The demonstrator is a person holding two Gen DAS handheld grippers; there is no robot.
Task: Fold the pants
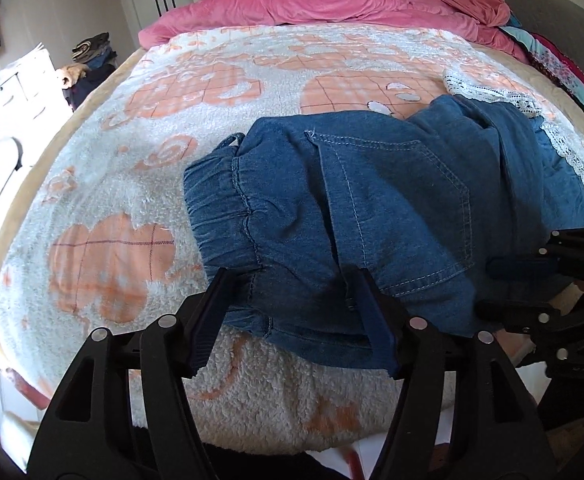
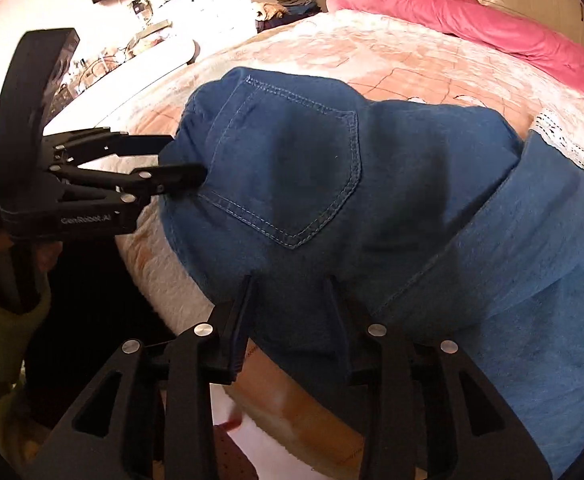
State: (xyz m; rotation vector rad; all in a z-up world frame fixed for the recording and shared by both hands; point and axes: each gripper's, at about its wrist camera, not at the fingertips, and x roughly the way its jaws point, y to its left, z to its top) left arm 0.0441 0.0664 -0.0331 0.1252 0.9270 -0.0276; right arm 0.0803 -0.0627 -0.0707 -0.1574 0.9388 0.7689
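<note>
Blue denim pants [image 1: 392, 200] with an elastic waistband [image 1: 219, 208] and a back pocket [image 2: 292, 160] lie on the bed near its front edge. My left gripper [image 1: 292, 280] is open, its fingers either side of the waistband's near corner; it also shows in the right wrist view [image 2: 183, 156]. My right gripper [image 2: 292, 284] is open, its fingers astride the pants' near edge below the pocket; it shows in the left wrist view [image 1: 492, 284] at the right. The pant legs [image 2: 512, 260] run off to the right.
A fleecy white and orange blanket [image 1: 151, 140] covers the bed. A pink duvet [image 1: 332, 4] is bunched at the far end. White lace fabric [image 1: 492, 92] lies by the pants. Clothes piles [image 1: 91, 52] and white furniture [image 1: 15, 84] stand to the left.
</note>
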